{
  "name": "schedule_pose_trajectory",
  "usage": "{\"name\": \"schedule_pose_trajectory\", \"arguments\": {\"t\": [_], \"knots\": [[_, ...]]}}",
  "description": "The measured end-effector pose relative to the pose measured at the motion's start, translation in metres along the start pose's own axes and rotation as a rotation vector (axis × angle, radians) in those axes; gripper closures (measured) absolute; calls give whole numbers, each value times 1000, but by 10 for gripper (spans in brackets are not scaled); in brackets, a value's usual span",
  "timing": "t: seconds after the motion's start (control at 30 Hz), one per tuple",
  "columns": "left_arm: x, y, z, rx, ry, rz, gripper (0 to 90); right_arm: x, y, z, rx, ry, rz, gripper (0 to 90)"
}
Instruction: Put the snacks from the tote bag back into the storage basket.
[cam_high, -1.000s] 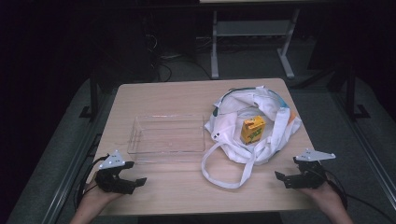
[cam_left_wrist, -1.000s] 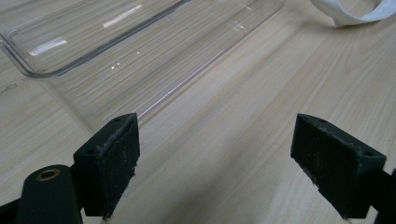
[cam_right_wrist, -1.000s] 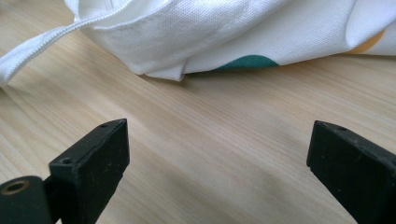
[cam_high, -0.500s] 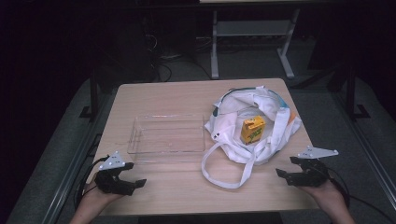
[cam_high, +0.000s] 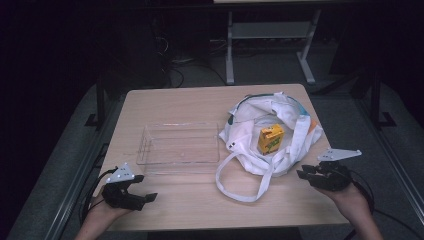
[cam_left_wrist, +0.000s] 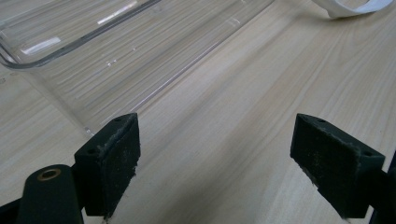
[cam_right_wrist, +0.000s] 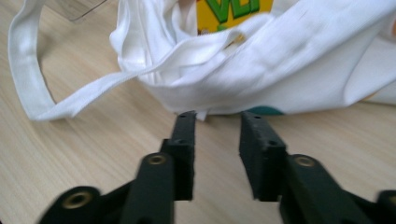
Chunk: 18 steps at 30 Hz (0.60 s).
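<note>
Nearest to us, at the front edge of the pale wood-grain table (cam_high: 200, 200), we hold the left gripper (cam_high: 142, 198) low over the bare top, its jaws spread wide with nothing between them. In the left gripper view the two black pads (cam_left_wrist: 114, 161) look rough and slightly frayed, and the boards run in fine straight grain beneath them. At the front right corner we hold the right gripper (cam_high: 302, 173), with its grey three-cornered plate on top. Its jaws stand a narrow gap apart, holding nothing, their tips just short of the hem of the white cloth bag (cam_right_wrist: 289, 70).

A little farther in, the bag's long flat strap (cam_high: 240, 182) lies in a loose loop on the wood. Left of it sits a clear plastic tray (cam_high: 150, 162), rectangular with rounded corners and low glossy walls; we see the table grain straight through its floor, and nothing lies in it.

Farther back on the right, the bag (cam_high: 295, 150) slumps open in soft crumpled folds, with a teal trim along its far rim. Inside it stands a small yellow carton (cam_high: 270, 138), boxy and upright, with green lettering on its face. Beyond the table the floor is dark, with the legs of a metal stand (cam_high: 270, 50).
</note>
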<state>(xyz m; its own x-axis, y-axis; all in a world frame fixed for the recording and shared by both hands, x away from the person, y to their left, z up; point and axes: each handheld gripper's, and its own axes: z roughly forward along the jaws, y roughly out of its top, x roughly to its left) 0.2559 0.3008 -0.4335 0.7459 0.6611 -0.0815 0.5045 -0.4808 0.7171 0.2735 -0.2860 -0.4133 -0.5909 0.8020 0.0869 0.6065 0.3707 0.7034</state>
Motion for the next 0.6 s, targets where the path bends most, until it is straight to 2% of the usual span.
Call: {"name": "schedule_pose_trajectory", "arguments": {"t": [0.03, 0.1, 0.13, 0.2, 0.37, 0.4, 0.5, 0.6], "knots": [[-1, 0, 1, -11, -2, -18, 155, -2, 3, -1, -5, 1, -8, 755], [-2, 1, 0, -17, -2, -15, 155, -4, 8, -3, -15, 2, -4, 833], [-2, 1, 0, -17, -2, -15, 155, -4, 8, -3, -15, 2, -4, 833], [-4, 2, -1, -14, -1, -14, 155, -5, 15, -3, -11, 7, -4, 895], [-9, 1, 0, -15, -1, -31, 154, -7, 26, -1, -4, 12, -49, 896], [-10, 0, 0, 2, 12, -9, 154, -6, 28, -1, 1, 14, -49, 896], [-11, -1, 1, -1, 12, -22, 154, -7, 35, 0, 3, 14, -59, 896], [-10, -1, 0, 4, 12, -18, 155, -7, 40, 2, 8, 19, -67, 896]]}}
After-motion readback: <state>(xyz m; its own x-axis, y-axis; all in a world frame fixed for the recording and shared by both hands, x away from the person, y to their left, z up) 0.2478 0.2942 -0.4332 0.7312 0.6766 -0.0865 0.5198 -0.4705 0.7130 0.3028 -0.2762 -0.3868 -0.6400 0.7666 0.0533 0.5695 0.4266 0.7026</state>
